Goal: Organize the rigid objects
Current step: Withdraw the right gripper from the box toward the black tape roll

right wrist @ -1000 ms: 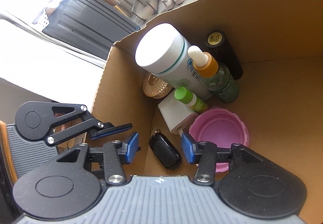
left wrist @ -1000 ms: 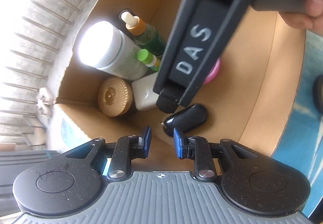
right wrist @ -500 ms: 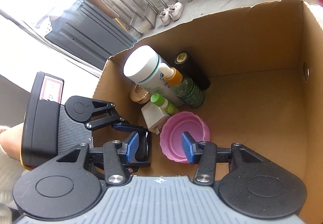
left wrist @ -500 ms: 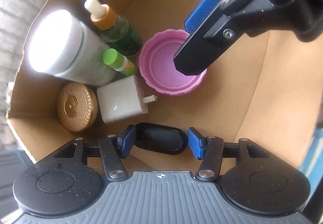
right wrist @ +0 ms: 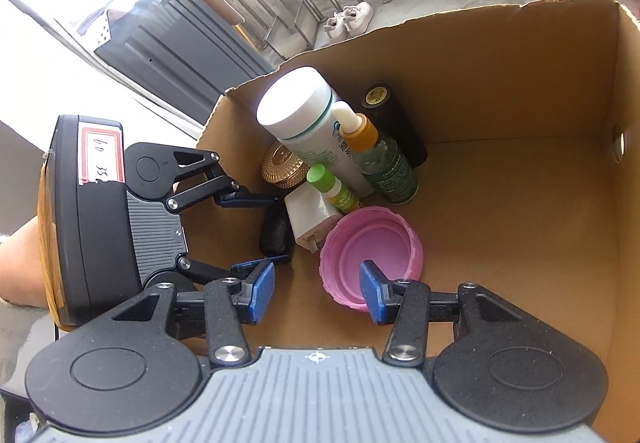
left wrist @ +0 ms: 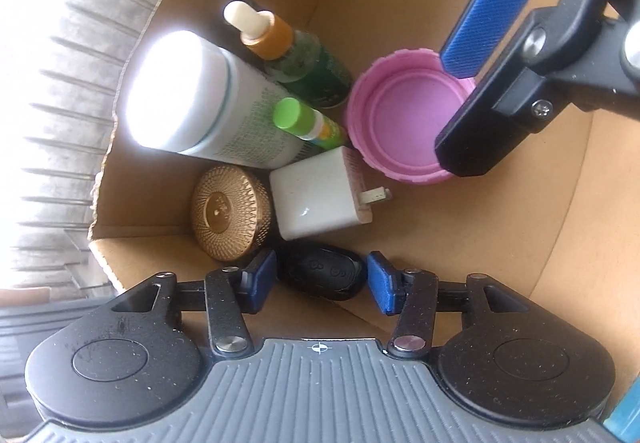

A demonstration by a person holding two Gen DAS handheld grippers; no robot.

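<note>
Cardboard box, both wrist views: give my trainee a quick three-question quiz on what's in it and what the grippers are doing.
1. True or false: the left gripper is shut on the black key fob.
2. Which item lies open side up in the cardboard box? A) pink lid B) gold jar C) white charger
3. Fill in: the right gripper hangs over the near rim of the pink ____.

Key:
1. False; its jaws are open, either side of the fob.
2. A
3. lid
</note>
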